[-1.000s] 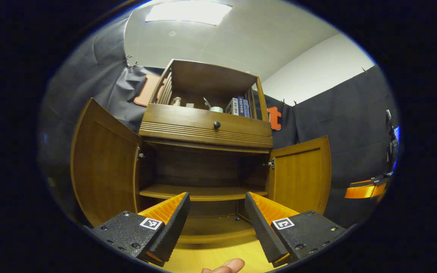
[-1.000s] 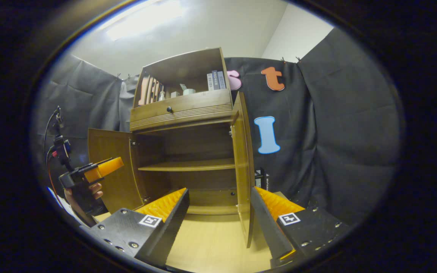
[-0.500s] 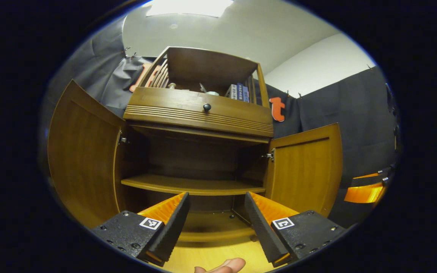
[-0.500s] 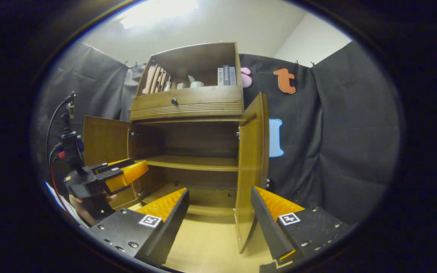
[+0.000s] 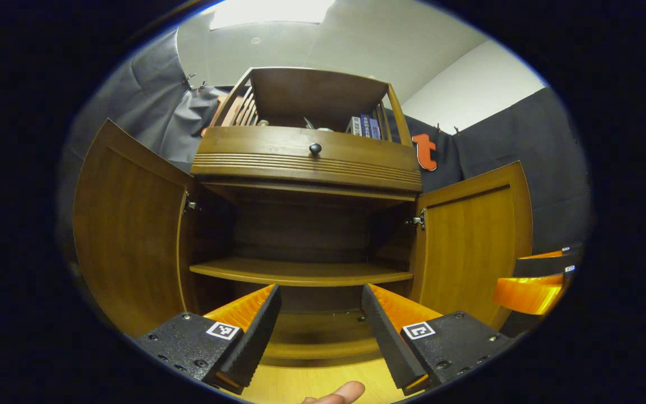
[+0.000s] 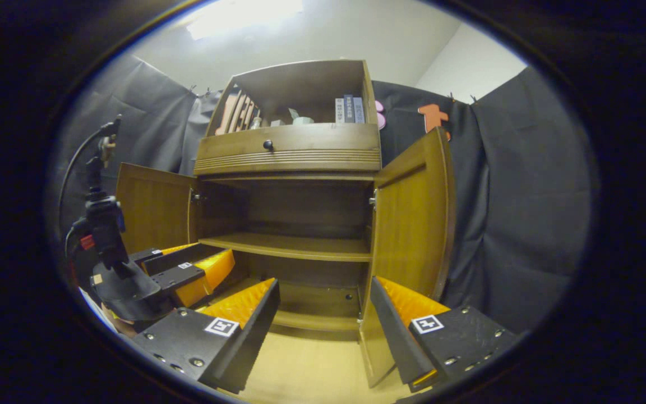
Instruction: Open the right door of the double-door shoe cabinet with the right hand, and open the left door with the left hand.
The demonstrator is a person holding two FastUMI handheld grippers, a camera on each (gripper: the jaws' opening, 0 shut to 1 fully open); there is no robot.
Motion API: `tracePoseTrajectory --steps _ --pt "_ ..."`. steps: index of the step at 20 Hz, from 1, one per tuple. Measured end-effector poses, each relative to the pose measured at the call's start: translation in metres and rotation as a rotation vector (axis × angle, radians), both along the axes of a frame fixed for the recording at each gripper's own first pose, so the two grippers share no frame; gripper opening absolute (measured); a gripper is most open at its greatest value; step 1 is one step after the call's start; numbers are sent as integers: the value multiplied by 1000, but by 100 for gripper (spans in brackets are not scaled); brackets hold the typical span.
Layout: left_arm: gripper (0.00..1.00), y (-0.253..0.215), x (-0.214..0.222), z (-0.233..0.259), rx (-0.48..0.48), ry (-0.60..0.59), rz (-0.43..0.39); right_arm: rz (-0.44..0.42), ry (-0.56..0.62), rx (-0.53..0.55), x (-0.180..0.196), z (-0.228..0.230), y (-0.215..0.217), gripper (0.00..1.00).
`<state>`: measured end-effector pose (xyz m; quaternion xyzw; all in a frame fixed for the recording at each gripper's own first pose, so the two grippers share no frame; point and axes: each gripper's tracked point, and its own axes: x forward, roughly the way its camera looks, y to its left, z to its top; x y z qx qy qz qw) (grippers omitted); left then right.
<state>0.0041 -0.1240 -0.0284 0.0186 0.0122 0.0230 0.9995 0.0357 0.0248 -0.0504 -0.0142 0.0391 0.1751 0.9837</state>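
Note:
The wooden shoe cabinet (image 5: 306, 163) stands before me with both doors swung open. In the left gripper view its left door (image 5: 127, 235) and right door (image 5: 471, 241) flank the bare inner shelf (image 5: 300, 272). My left gripper (image 5: 321, 314) is open, held in front of the cabinet's bottom compartment and touching nothing. In the right gripper view the right door (image 6: 413, 224) stands just left of my right finger, and my right gripper (image 6: 326, 314) is open with nothing in it. The left gripper (image 6: 188, 275) shows there at lower left, and the right gripper (image 5: 533, 283) appears at the right edge of the left gripper view.
A drawer with a dark knob (image 5: 315, 148) sits above the doors; books (image 5: 363, 126) and small items stand on the top shelf. A light wooden floor (image 6: 306, 370) runs under the grippers. A fingertip (image 5: 337, 394) shows at the bottom of the left gripper view.
Both grippers have come nearer the cabinet. The right door has swung wider open in the right gripper view. The left gripper has moved in toward the cabinet's lower opening.

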Motion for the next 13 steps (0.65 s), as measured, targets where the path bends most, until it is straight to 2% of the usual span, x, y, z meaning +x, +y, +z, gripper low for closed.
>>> tracePoseTrajectory --steps 3,4,5,7,11,12,13 --pt "87 18 -12 4 -10 -3 39 10 14 -27 18 -1 8 96" --pt "92 28 -17 3 -16 9 72 10 16 -31 20 -1 10 99" --pt "96 35 -19 4 -20 13 90 14 18 -27 19 -3 11 96" --pt "92 39 -22 14 -36 -8 88 34 19 -15 15 -1 20 96" --pt "92 40 -25 19 -10 -20 48 41 12 -32 5 0 23 96" --pt "95 39 -23 15 -5 -4 38 39 8 -38 4 1 23 96" --pt "92 36 -23 10 -10 15 26 34 -3 -48 5 4 22 96"
